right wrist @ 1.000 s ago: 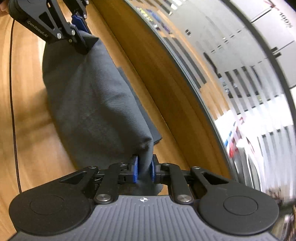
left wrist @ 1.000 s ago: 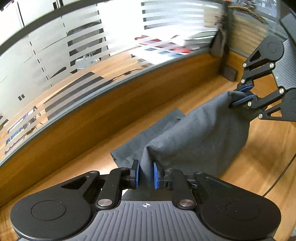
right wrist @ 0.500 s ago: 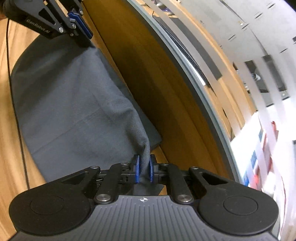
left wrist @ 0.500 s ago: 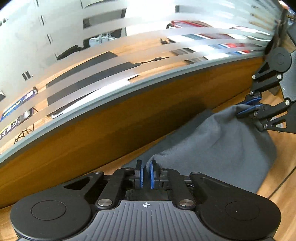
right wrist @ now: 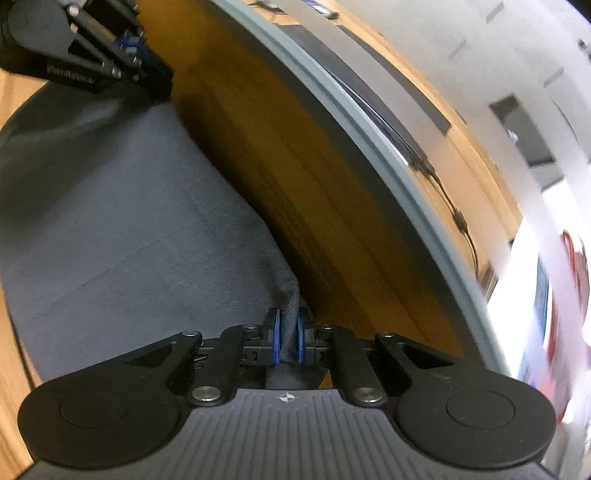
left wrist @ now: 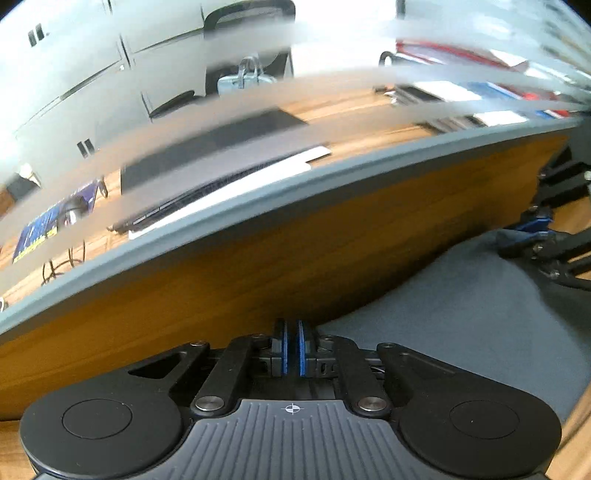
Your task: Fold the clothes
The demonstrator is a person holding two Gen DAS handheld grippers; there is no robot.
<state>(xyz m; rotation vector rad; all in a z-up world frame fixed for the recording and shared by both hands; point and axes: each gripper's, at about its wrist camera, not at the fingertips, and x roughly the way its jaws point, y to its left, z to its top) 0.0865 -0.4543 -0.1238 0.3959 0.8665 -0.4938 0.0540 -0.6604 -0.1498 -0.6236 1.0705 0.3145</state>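
Left wrist view, nearest: my left gripper (left wrist: 291, 347) has its blue pads (left wrist: 283, 347) pressed almost together. From here I cannot see cloth between them, only a thin dark slit. Just past the right pad begins the grey garment (left wrist: 461, 325), lying flat on the wooden table (left wrist: 576, 417) and spreading away to the right. At its far corner my right gripper (left wrist: 532, 230) shows small and blurred, its blue tips at the cloth's edge.

Right wrist view, nearest: my right gripper (right wrist: 286, 338) pinches a bunched fold of the grey garment (right wrist: 122, 240) between its blue pads (right wrist: 274, 338); the fabric runs down between them to the gripper body. This grip, only hinted at in the other view, is plain here. The cloth lies broad and smooth to the left, with bare wooden table (right wrist: 14, 92) along its outer side. At its far end my left gripper (right wrist: 147, 64) reaches the cloth's corner; whether it grips fabric is lost in shadow.

Surface and room: the garment's long edge lies just beside a brown wooden partition (left wrist: 258, 266) topped by a grey-blue rail (left wrist: 258, 195). Beyond the rail stands frosted, striped glass (left wrist: 147, 92). Through it, blurred, appear another wooden desk (left wrist: 351, 107), a dark flat mat (left wrist: 221, 147), a pale blue bag (left wrist: 245, 79) and a dark chair back (left wrist: 251, 14).
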